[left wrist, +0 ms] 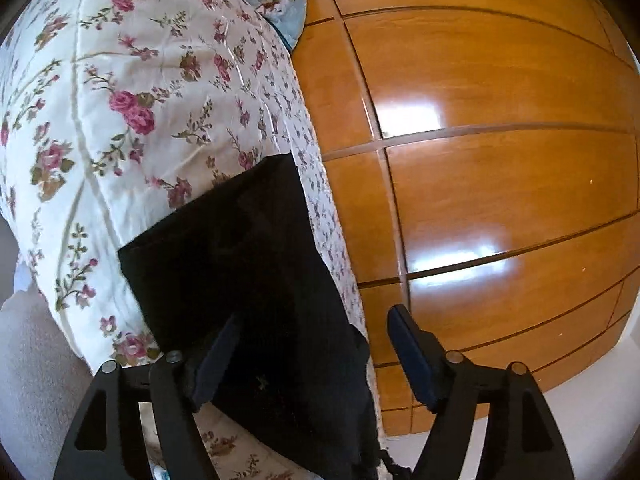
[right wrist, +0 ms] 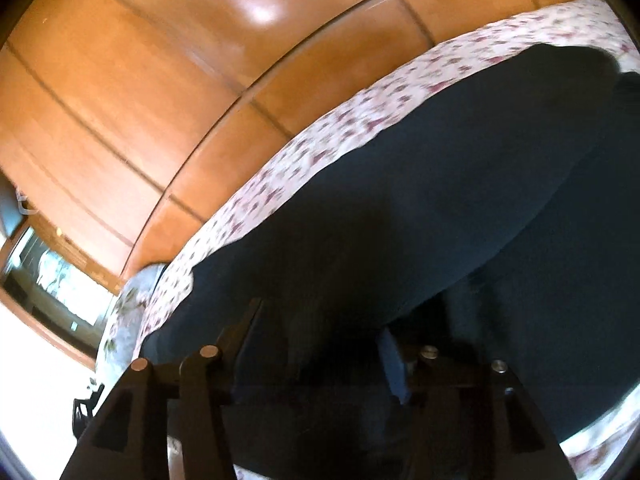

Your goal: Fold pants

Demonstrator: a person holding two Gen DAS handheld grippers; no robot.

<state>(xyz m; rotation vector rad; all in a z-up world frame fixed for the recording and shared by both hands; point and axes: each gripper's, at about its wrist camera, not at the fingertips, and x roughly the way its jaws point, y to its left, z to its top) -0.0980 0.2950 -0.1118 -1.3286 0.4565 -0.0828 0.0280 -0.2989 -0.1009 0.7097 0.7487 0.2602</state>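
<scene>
The black fabric pants [left wrist: 244, 276] lie on a white quilted bedspread printed with pink roses [left wrist: 132, 92], close to the bed's edge beside a glossy orange-brown panelled wooden wardrobe [left wrist: 500, 168]. In the left wrist view the garment is a dark, flat, roughly rectangular slab whose long axis runs from about 6 o'clock, near the camera, up toward 12 o'clock; its far end is a straight, squared edge with a corner pointing toward 1 o'clock, and its near end bunches at the bottom of the frame, where a bit of black cord hangs.

The left gripper [left wrist: 312, 328] has its jaws spread wide. Its left-hand finger sits over the dark cloth at about 7 o'clock and its right-hand finger stands clear of the fabric at 5 o'clock, against the wardrobe; neither pinches anything.

In the right wrist view the pants [right wrist: 420, 200] fill most of the frame, running along the bed edge from about 7 o'clock to 1 o'clock, with a soft crease sweeping through the cloth (the picture is blurred here). The right gripper [right wrist: 320, 320] is held low over the fabric with a wide gap between its fingers; whether cloth is caught against them I cannot tell. A pale blue flowered pillow [right wrist: 128, 300] shows at 8 o'clock.
</scene>
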